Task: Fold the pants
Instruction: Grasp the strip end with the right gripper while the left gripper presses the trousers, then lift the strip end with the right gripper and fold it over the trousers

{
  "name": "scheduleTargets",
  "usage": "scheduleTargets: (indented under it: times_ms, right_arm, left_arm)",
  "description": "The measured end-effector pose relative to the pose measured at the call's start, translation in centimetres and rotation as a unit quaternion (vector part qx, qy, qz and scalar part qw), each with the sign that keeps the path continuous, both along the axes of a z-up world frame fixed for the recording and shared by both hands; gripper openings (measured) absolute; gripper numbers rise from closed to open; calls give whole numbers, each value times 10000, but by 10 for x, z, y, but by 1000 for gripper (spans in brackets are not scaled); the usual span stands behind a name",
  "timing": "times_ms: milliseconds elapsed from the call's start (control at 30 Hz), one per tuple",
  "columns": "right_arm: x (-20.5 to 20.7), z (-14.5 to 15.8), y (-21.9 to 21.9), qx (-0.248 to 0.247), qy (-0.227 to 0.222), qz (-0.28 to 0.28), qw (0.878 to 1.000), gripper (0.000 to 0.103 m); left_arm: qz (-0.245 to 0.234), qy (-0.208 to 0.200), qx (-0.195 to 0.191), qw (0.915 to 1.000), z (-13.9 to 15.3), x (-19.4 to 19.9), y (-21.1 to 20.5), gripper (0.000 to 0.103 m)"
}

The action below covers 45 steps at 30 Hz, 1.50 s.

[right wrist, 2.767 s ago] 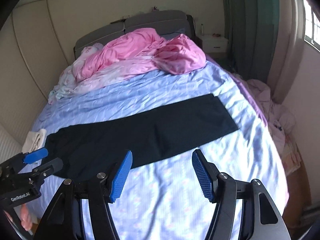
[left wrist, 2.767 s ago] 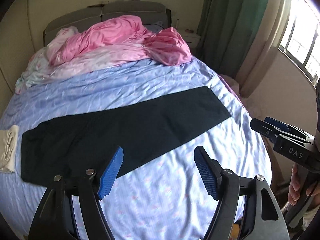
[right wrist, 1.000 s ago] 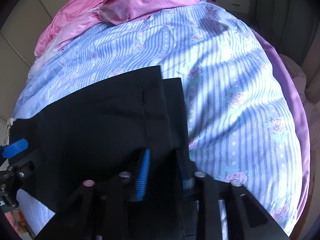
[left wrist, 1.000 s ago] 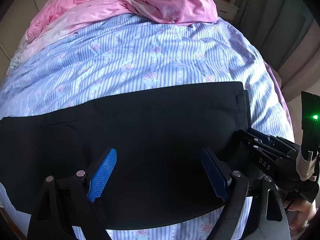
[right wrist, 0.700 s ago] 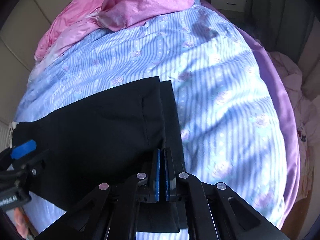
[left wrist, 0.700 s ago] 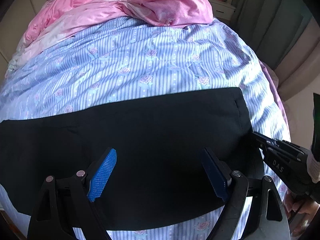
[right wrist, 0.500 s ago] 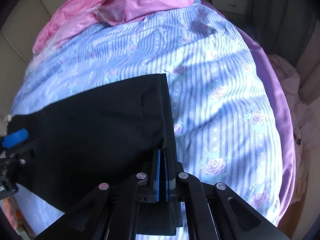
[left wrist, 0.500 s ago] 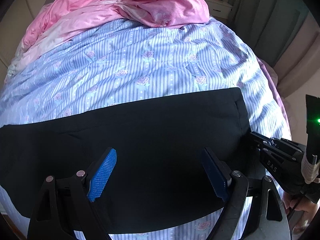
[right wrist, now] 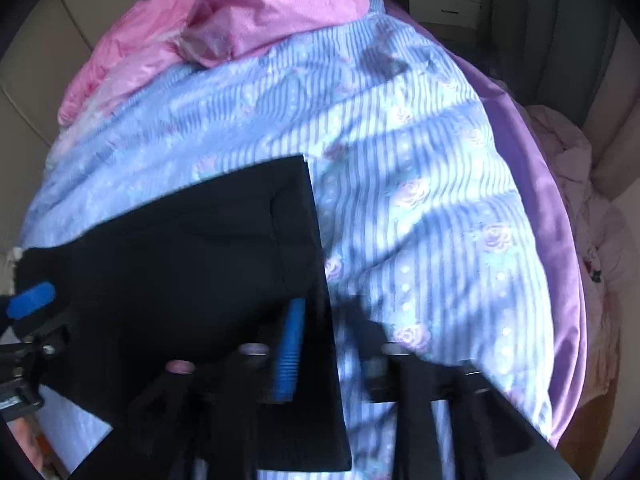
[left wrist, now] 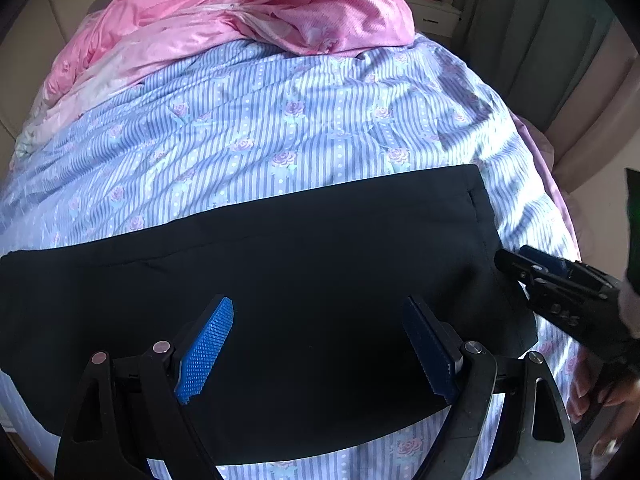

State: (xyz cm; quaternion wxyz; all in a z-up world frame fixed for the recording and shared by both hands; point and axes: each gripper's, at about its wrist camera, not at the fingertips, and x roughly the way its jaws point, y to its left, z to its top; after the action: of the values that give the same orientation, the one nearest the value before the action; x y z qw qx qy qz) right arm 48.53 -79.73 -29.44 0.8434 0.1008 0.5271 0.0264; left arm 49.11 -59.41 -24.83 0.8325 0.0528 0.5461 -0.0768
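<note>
Black pants (left wrist: 304, 264) lie flat across the blue striped bedsheet (left wrist: 280, 120), their cuff end at the right. My left gripper (left wrist: 320, 344) is open, its blue pads spread above the pant leg, holding nothing. My right gripper (right wrist: 332, 344) is open in its own blurred view, its jaws astride the right cuff edge of the pants (right wrist: 192, 256). In the left wrist view the right gripper (left wrist: 520, 264) sits at the cuff edge. The left gripper's blue tip (right wrist: 32, 300) shows at the far left of the right wrist view.
A crumpled pink quilt (left wrist: 248, 12) lies at the head of the bed. A white nightstand (left wrist: 432, 12) and green curtain (left wrist: 540, 40) stand at the right. A purple sheet edge (right wrist: 532, 184) and pink laundry (right wrist: 600, 208) lie beyond the bed's right side.
My right gripper was shut on the pants' cuff edge and has now opened, letting go of the cloth. The left gripper stayed open over the leg.
</note>
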Motion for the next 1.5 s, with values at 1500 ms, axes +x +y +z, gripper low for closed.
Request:
scheduleTargets:
  times_ms: [1500]
  right_arm:
    - [-32, 122, 62, 853, -655, 73, 9942, 8]
  left_arm:
    - [769, -135, -276, 9966, 81, -32, 67, 86]
